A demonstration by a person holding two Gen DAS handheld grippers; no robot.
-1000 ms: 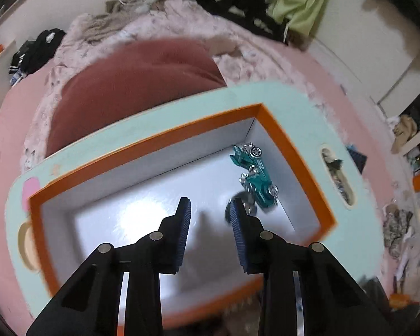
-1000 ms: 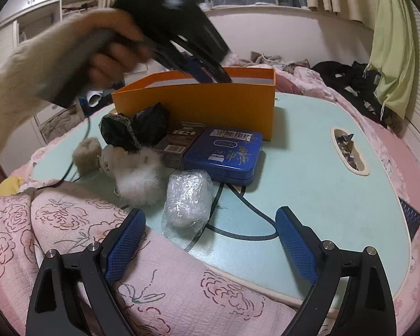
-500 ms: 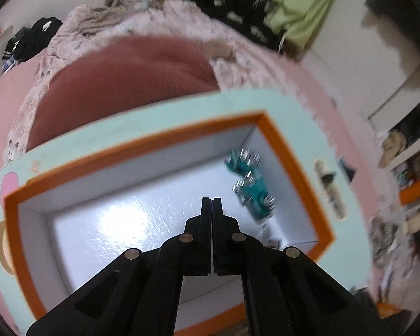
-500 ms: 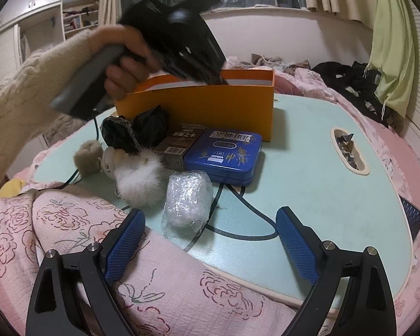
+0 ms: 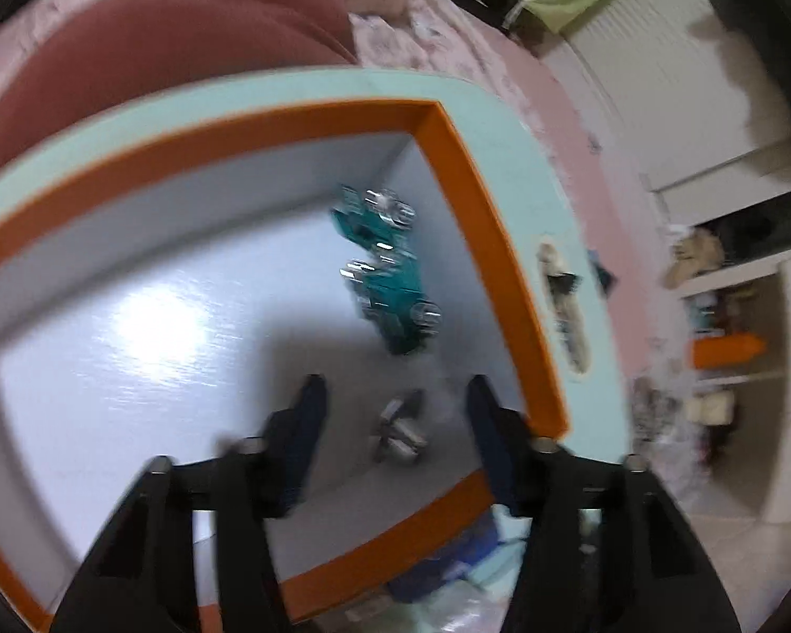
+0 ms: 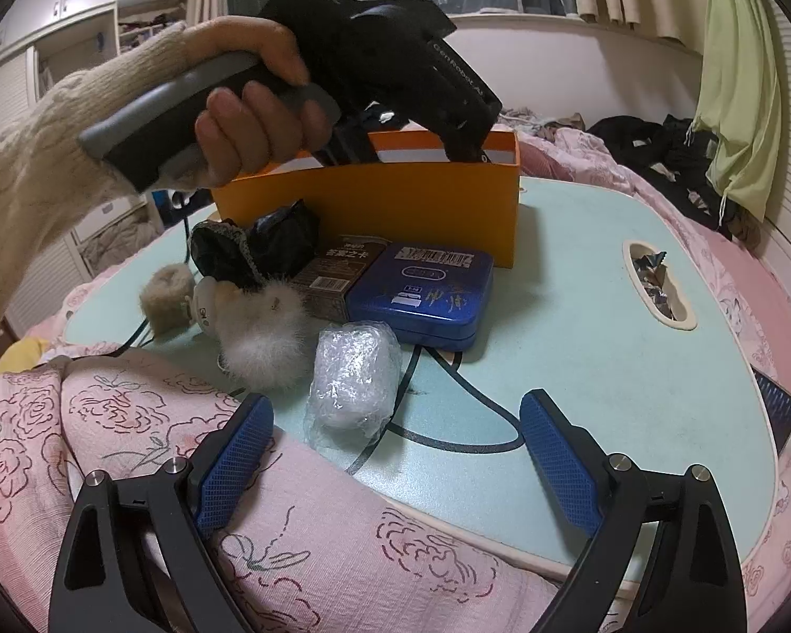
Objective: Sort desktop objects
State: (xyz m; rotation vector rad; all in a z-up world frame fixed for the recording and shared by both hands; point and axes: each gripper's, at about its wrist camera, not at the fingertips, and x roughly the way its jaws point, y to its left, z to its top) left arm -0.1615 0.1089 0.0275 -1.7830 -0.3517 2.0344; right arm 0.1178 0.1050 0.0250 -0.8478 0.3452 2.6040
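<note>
Clutter crowds a mint-green table (image 6: 580, 316) beside pink floral bedding (image 6: 132, 422).

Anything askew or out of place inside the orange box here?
The teal toy car lies on its side against the orange box's right wall, wheels showing. A small grey object, too blurred to identify, sits between the opening left tool's fingers.

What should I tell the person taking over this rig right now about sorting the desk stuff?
Left gripper: inside the orange box, jaws opening, pads touching nothing; small grey item lies below them.
Right gripper: open, empty, at the table's near edge.
Done: teal toy car and the grey item are in the box.
Left on the table: blue tin, brown packet, black bundle, fluffy toy, wrapped lump.
</note>
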